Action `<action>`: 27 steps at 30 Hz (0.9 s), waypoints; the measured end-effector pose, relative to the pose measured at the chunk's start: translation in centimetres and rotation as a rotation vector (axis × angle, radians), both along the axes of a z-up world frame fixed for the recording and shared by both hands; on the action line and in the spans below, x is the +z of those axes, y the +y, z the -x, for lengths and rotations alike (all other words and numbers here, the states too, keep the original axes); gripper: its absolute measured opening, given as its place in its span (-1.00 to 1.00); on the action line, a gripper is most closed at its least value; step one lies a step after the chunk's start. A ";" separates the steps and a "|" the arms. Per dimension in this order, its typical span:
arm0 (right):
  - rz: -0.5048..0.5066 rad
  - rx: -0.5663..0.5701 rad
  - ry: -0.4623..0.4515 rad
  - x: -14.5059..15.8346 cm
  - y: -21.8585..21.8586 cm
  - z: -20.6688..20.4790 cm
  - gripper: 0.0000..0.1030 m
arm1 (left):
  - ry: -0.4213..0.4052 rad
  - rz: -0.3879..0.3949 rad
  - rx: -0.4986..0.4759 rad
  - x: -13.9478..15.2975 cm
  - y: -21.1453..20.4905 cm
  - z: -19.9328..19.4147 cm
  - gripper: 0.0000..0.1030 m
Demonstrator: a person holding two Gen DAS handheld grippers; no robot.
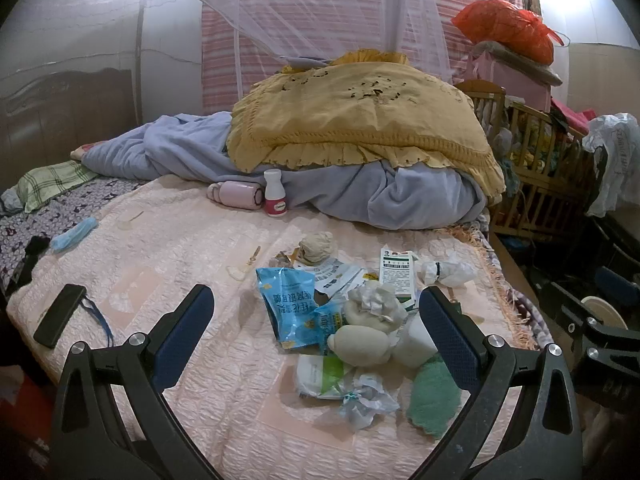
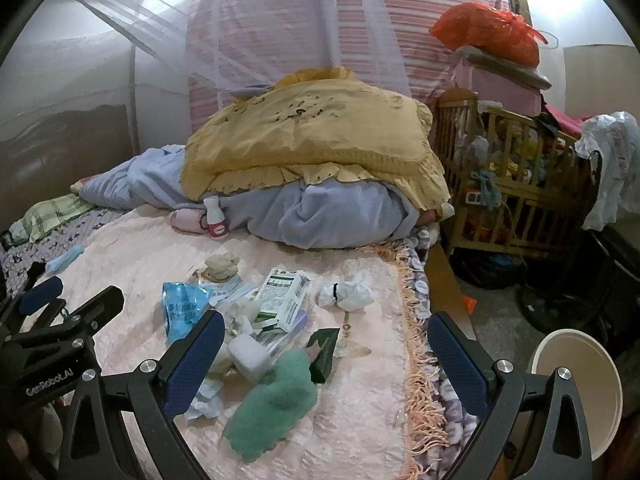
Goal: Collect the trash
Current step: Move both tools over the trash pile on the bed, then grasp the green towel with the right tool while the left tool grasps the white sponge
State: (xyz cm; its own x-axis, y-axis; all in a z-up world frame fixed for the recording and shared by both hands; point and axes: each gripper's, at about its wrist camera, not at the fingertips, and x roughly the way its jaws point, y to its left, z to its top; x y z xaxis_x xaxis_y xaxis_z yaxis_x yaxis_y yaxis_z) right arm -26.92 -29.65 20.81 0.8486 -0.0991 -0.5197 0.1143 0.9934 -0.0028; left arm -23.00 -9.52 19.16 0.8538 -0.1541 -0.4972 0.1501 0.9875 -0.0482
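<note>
Both the left tool (image 1: pixel 316 312) and right tool (image 2: pixel 326 338) are hovering spread and empty over a trash pile (image 1: pixel 360 320) lying uncollected on the bed (image 1: pixel 180 248), suggesting collecting is barely beginning.

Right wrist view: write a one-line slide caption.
Open right hand-held gripper hovers over litter on a pink bedspread: green cloth, blue wrapper, crumpled tissue.

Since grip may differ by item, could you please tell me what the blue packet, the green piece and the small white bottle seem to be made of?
Blue packet: thin glossy plastic film, crinkled and shiny.
Green piece: soft fuzzy cloth or sponge, matte; which one is unclear.
Small white bottle: smooth rigid plastic, probably, with a pink label.
</note>
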 end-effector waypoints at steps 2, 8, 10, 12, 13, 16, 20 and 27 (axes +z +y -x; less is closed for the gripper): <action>-0.001 0.007 0.006 -0.1 0.1 -0.1 0.95 | 0.000 0.000 0.001 0.0 0.0 0.0 0.98; -0.006 0.032 0.016 -0.4 0.4 -0.1 0.95 | 0.007 0.005 0.002 -0.3 0.2 -0.1 0.98; 0.012 0.030 0.018 -0.5 0.5 -0.1 0.95 | 0.010 0.004 0.002 -0.6 0.2 -0.2 0.98; 0.018 0.035 0.025 -0.7 0.5 -0.2 0.95 | 0.012 0.004 0.002 -0.7 0.3 -0.4 0.98; 0.015 0.039 0.031 -0.8 0.5 -0.3 0.95 | 0.014 0.002 0.002 -0.8 0.4 -0.4 0.98; 0.010 0.039 0.043 -1.2 0.2 -0.5 0.95 | 0.020 0.000 0.003 -1.0 0.4 -0.7 0.98; -0.002 0.063 0.066 -1.8 -0.2 -0.7 0.95 | 0.031 -0.009 0.005 -1.6 0.3 -1.0 0.98; 0.012 0.083 0.133 -3.6 -1.1 -1.0 0.95 | 0.051 -0.031 0.010 -2.4 0.7 -1.8 0.98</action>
State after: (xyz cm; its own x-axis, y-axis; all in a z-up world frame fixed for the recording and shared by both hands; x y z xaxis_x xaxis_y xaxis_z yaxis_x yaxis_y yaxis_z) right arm -25.92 -30.75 17.22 0.7779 -0.0387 -0.6272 0.0297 0.9993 -0.0247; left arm -21.15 -8.82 16.77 0.8286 -0.1297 -0.5446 0.1388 0.9900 -0.0247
